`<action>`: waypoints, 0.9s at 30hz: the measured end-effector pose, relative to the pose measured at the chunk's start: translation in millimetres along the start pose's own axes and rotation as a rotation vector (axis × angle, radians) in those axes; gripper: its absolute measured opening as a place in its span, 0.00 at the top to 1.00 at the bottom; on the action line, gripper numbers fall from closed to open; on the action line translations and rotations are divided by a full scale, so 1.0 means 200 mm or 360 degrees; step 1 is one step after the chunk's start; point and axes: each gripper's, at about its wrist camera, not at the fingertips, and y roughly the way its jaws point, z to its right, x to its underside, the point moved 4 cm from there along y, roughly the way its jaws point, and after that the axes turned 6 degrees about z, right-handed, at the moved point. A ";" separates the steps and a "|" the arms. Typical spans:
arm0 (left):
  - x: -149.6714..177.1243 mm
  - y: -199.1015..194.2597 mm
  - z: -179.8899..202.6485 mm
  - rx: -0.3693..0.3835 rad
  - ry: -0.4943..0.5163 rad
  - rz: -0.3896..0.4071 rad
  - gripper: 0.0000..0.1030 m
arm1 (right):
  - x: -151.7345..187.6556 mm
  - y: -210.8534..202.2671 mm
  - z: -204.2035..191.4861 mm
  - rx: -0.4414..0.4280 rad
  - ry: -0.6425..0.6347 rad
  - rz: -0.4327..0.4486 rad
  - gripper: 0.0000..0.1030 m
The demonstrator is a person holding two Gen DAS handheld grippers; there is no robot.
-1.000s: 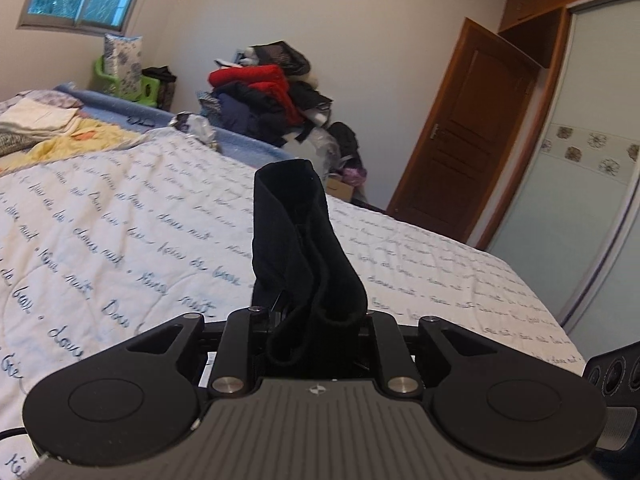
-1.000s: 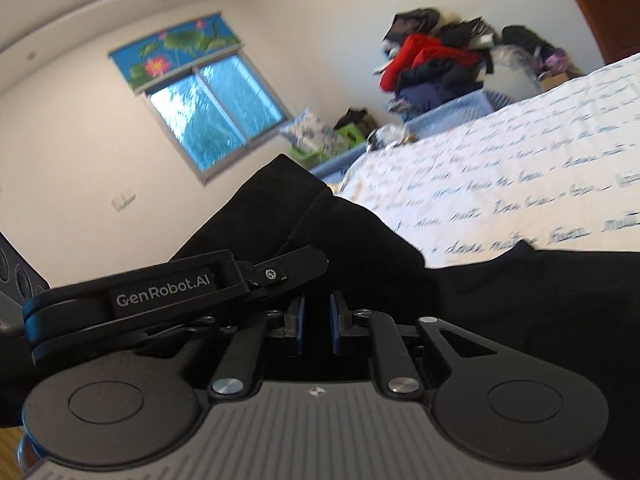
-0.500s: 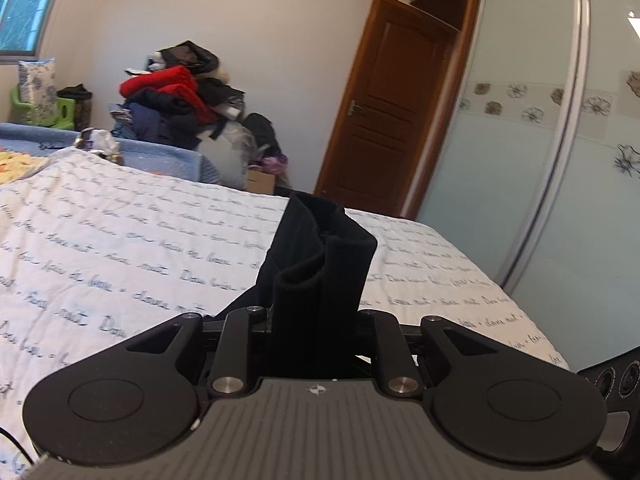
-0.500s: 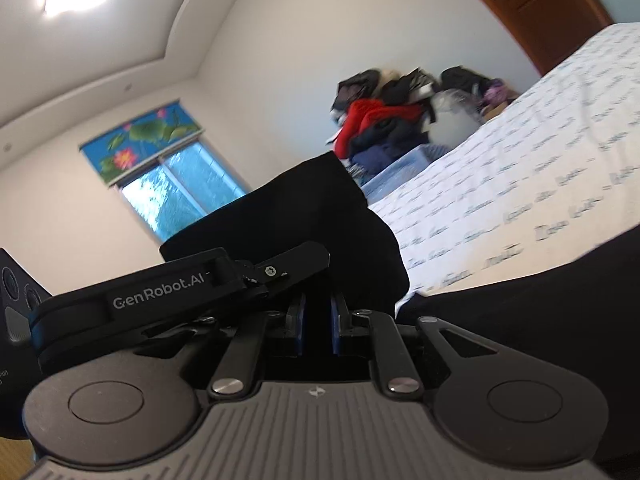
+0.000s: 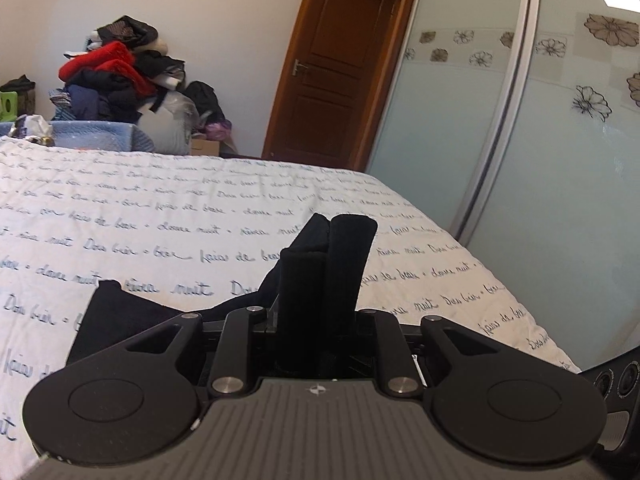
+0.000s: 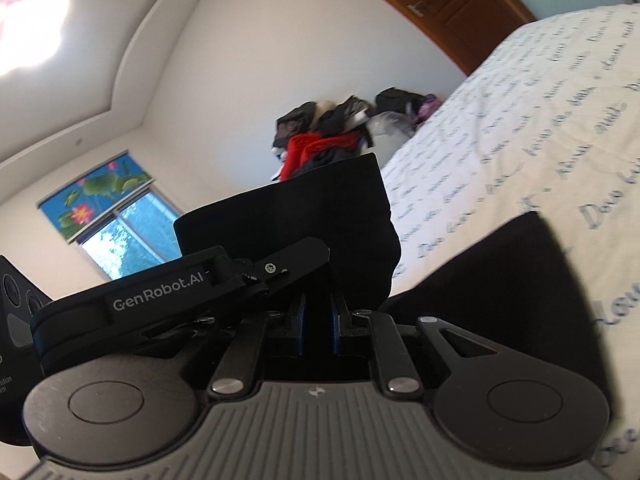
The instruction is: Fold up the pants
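The black pants (image 5: 328, 264) stick up in a bunched fold from my left gripper (image 5: 316, 336), which is shut on them; its fingers are hidden by the cloth. More of the pants (image 5: 120, 320) lies on the white script-print bedspread (image 5: 160, 216) at lower left. In the right wrist view my right gripper (image 6: 316, 320) is shut on the pants (image 6: 320, 224), blue pads pressed on the cloth. The left gripper's body (image 6: 160, 296) lies close on its left. Another part of the pants (image 6: 500, 280) drapes on the bed at right.
A pile of clothes (image 5: 116, 76) stands beyond the bed's far edge by the wall. A wooden door (image 5: 332, 64) and sliding glass wardrobe doors (image 5: 540, 140) are on the right. A window (image 6: 120, 232) shows in the right wrist view.
Both grippers have swung to the right with the pants still held, and the views now face the door and wardrobe. The right gripper has tilted. More black cloth now lies on the bed.
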 end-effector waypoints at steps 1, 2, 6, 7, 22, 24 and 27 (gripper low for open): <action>0.01 0.02 0.01 0.0007 0.0001 -0.0011 0.77 | 0.00 -0.01 0.02 0.0012 0.0009 0.0005 0.87; 0.03 0.03 0.02 0.0014 0.0003 -0.0021 0.77 | 0.00 -0.02 0.04 0.0024 0.0020 0.0009 0.87; 0.07 0.09 0.07 0.0032 0.0009 -0.0064 0.77 | -0.02 -0.03 0.12 0.0067 0.0089 0.0021 0.87; 0.08 0.11 0.08 0.0037 0.0008 -0.0077 0.77 | -0.02 -0.04 0.13 0.0081 0.0102 0.0023 0.87; 0.22 0.27 0.15 0.0242 -0.0046 -0.0327 0.43 | -0.08 -0.19 0.37 0.0484 0.0109 0.0063 0.87; 0.22 0.26 0.16 0.0288 -0.0032 -0.0328 0.41 | -0.11 -0.24 0.39 0.0535 0.0100 0.0118 0.82; 0.18 0.21 0.15 0.0307 -0.0021 -0.0267 0.39 | -0.17 -0.33 0.41 0.0621 0.0091 0.0247 0.58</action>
